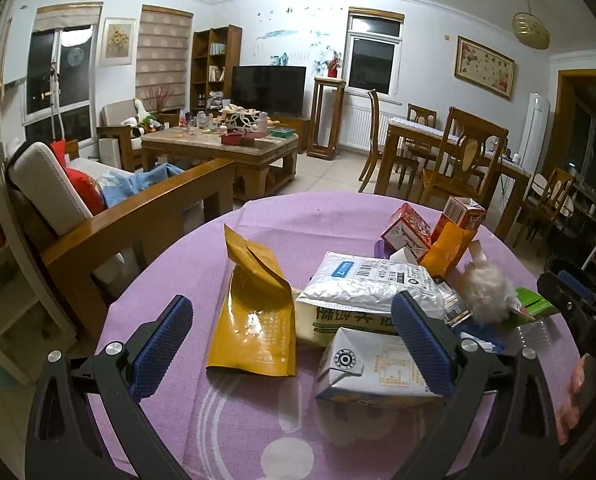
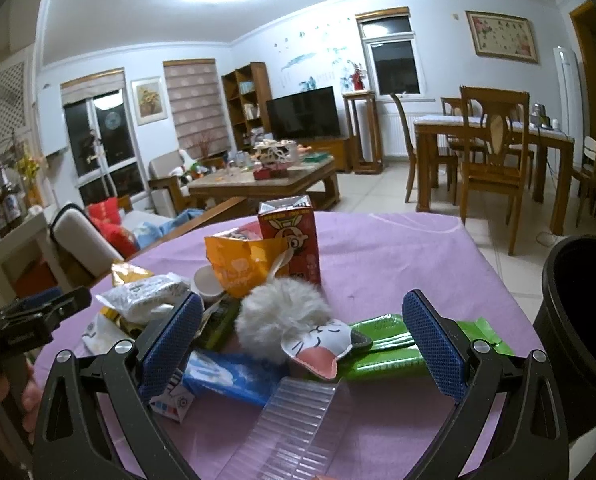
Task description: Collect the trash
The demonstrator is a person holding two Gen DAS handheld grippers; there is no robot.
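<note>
2 red cartons (image 1: 406, 231), 1 gold pouch (image 1: 254, 312), 1 bin (image 2: 577, 312)

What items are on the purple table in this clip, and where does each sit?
Purple tablecloth: 1, covers the round table.
Mustard-yellow foil pouch: 1, left of pile.
Silver foil bag with barcode label: 1, pile centre.
White printed carton: 1, lying near front, between the left tool's fingers.
Red drink carton: 1, upright at back.
Orange snack bag: 1, beside the red carton.
White fluffy pompom cat charm: 1, pile centre.
Green wrappers: several, right side.
Clear ribbed plastic tray: 1, front.
Black bin: 1, right of table.
Left tool: open.
Right tool: open.
</note>
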